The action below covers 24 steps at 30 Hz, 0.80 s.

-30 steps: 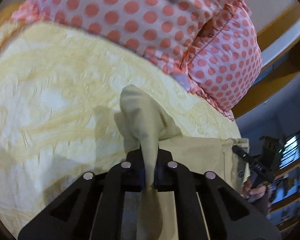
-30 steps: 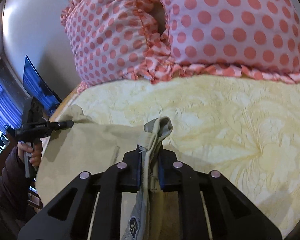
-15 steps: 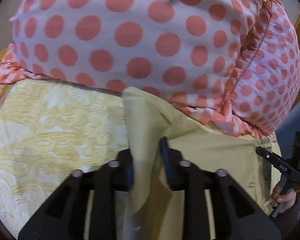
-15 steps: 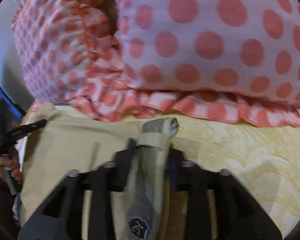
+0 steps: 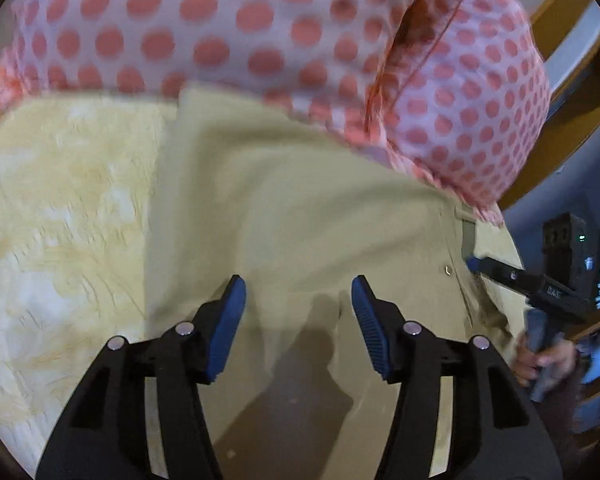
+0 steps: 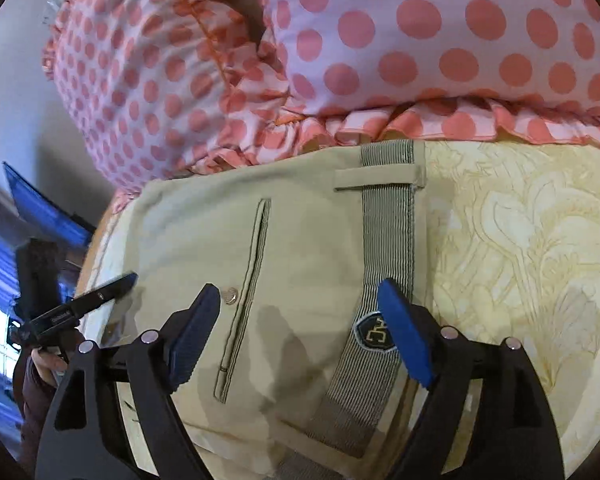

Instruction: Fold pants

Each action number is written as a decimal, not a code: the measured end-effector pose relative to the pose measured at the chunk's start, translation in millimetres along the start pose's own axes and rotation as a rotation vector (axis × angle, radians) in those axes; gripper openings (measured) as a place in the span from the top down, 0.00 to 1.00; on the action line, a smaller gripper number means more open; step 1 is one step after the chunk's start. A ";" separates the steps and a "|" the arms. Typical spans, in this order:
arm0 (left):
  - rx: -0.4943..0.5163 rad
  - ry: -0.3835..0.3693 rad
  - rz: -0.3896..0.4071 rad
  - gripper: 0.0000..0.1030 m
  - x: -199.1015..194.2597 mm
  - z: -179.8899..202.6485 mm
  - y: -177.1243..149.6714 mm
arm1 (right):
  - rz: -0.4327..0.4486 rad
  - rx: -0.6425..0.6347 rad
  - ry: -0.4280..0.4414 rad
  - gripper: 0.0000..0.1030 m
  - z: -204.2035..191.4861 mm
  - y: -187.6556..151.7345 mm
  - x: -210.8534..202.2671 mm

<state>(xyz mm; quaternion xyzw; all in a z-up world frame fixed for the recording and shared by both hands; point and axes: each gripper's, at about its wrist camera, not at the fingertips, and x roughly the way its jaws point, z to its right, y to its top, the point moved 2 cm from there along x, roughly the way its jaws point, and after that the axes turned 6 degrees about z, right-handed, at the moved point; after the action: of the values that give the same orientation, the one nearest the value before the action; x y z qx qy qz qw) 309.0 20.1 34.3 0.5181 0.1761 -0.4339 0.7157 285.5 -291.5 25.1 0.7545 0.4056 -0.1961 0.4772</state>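
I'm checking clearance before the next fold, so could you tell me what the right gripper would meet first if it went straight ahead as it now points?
Most likely the pants, lying flat just past the open right gripper; the polka-dot pillow sits beyond them. Depth is uncertain.

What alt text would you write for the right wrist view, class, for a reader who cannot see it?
Open right gripper with blue pads hangs over khaki pants lying flat on a yellow bedspread, waistband and back pocket showing. Pink polka-dot pillows lie behind the pants; the left gripper shows at the pants' left edge.
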 end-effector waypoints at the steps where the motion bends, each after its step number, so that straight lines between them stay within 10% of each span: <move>1: 0.016 0.037 0.001 0.48 -1.3 2.4 0.6 | 0.003 -0.011 -0.058 0.19 -6.4 -1.5 -5.2; 5: 0.084 0.141 0.095 0.37 -48.3 23.7 -20.0 | 0.072 -0.162 -0.139 0.08 -48.1 -33.9 -43.4; 8: 0.149 0.300 0.194 0.03 -95.4 36.9 -65.1 | 0.163 -0.259 -0.177 0.03 -79.0 -78.7 -74.1; 15: 0.204 0.371 0.201 0.02 -127.2 55.8 -166.1 | 0.184 -0.347 -0.265 0.01 -109.5 -175.6 -74.8; 24: 0.185 0.430 0.213 0.02 -111.2 58.6 -199.1 | 0.201 -0.304 -0.341 0.01 -105.0 -197.0 -66.4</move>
<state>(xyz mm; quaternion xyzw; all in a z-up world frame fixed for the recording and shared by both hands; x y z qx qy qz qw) 75.1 -0.8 18.6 0.6775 0.2282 -0.2503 0.6529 79.0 -184.9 9.1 0.6666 0.2668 -0.2089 0.6639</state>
